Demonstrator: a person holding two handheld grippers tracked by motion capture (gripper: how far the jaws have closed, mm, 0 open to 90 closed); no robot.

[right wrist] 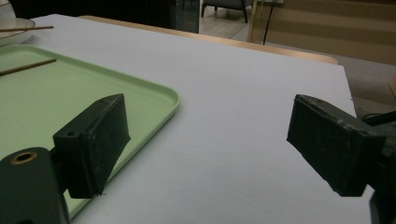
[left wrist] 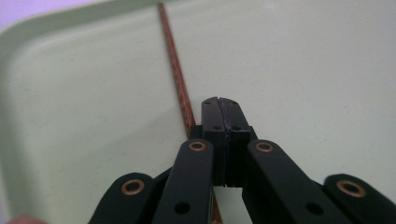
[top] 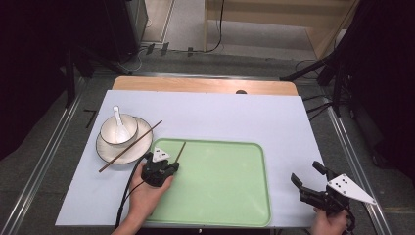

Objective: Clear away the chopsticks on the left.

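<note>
Left gripper point(top: 169, 168): your jaws are pressed tight together, tips meeting with no gap in the left gripper view point(left wrist: 223, 122), low over the near-left part of the green tray point(top: 235, 205).

What it pinches: a brown chopstick point(top: 180, 151) passes just left of and under your closed jaws; whether the pads actually clamp it or only sit on it, I can't tell.

That chopstick's line: in the left gripper view the chopstick point(left wrist: 177, 74) runs long and straight away from you, far end at the tray's rim point(left wrist: 56, 23); from above it slants toward the far right, on the tray's left far corner.

Right gripper point(top: 307, 177): your jaws are spread wide, holding nothing, over the white sheet point(top: 220, 112) just right of the tray's near-right corner. In its own view the gripper point(right wrist: 208, 140) hangs above bare sheet beside the tray edge point(right wrist: 168, 105).

Second chopstick point(top: 131, 146): lying across the plate point(top: 112, 154), leaning on its rim, long axis from near left to far right.

Bowl point(top: 111, 134): sits on that plate, a white spoon point(top: 120, 122) resting in it, handle pointing away from you.
</note>
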